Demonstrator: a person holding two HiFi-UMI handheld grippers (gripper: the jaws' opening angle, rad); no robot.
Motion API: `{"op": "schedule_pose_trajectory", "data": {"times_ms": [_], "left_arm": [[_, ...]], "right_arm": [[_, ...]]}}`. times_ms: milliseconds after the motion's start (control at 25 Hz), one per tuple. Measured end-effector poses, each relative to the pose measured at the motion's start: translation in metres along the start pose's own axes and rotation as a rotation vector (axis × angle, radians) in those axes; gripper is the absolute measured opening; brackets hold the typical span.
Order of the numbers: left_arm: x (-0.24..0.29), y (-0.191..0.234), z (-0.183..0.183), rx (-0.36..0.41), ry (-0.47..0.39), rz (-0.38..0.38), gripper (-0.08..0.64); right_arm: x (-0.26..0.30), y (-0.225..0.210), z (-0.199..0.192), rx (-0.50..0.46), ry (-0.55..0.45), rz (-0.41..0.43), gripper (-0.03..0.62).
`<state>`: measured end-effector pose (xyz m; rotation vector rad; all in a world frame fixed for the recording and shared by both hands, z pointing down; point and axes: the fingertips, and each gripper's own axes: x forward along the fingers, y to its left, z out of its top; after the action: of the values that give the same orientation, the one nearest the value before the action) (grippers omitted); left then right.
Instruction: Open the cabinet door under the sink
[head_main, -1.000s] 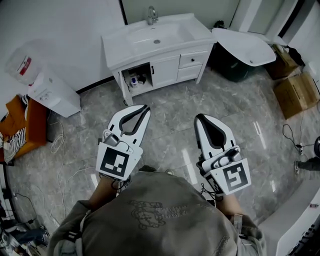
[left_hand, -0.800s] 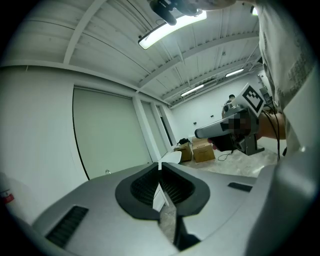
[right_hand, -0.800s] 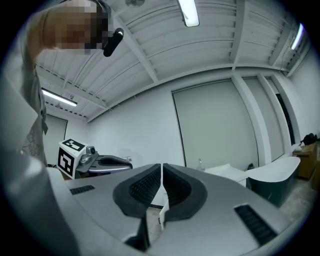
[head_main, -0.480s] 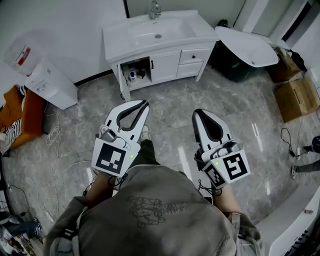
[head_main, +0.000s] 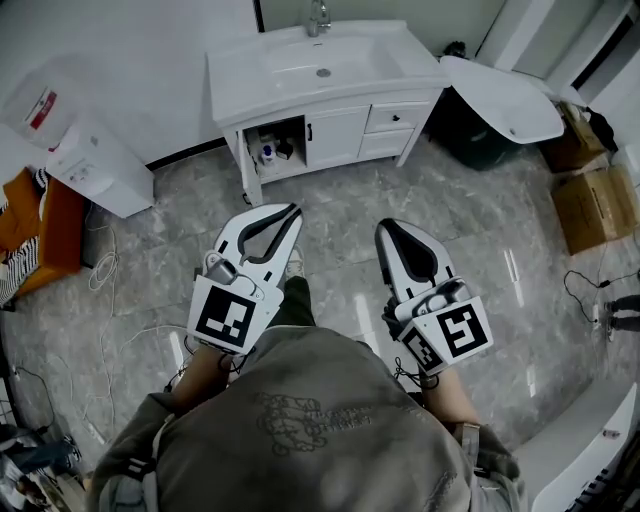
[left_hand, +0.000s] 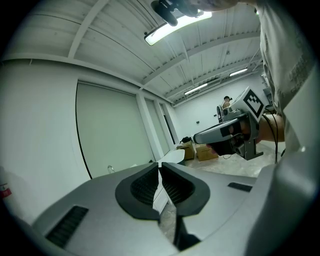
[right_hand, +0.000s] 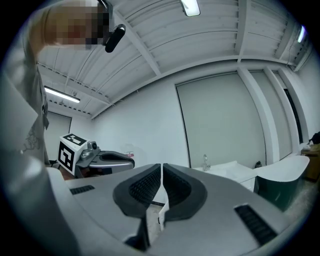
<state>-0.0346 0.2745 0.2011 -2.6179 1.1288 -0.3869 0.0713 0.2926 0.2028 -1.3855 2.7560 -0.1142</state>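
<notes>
The white sink cabinet (head_main: 335, 137) stands against the far wall, with a faucet (head_main: 318, 17) over its basin. Its left compartment (head_main: 276, 147) shows dark inside with bottles in it. The door panel beside it, with a small dark handle (head_main: 311, 132), lies flush. My left gripper (head_main: 291, 211) and right gripper (head_main: 384, 229) are held side by side well short of the cabinet, both shut and holding nothing. In the left gripper view the left gripper's (left_hand: 160, 165) dark pads meet; in the right gripper view the right gripper's (right_hand: 161, 165) do too.
Two drawers (head_main: 392, 118) sit at the cabinet's right. A water dispenser (head_main: 95, 165) stands at the left and cables (head_main: 108, 272) lie on the marble floor. A white tub (head_main: 505, 85) rests over a dark bin (head_main: 468, 132), with cardboard boxes (head_main: 592, 195) beyond.
The person has stepped towards the cabinet, with one foot now showing between the grippers. Both grippers have stayed shut and drifted slightly closer together.
</notes>
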Motion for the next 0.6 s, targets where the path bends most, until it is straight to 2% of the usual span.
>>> {"op": "schedule_pose_trajectory", "data": {"times_ms": [240, 600], "left_arm": [[0.029, 0.042, -0.019, -0.008, 0.022, 0.002, 0.032], [0.089, 0.128, -0.048, -0.017, 0.059, -0.009, 0.032]], "right_arm": [[0.049, -0.023, -0.004, 0.002, 0.016, -0.001, 0.034], [0.154, -0.065, -0.009, 0.023, 0.067, 0.007, 0.032]]}}
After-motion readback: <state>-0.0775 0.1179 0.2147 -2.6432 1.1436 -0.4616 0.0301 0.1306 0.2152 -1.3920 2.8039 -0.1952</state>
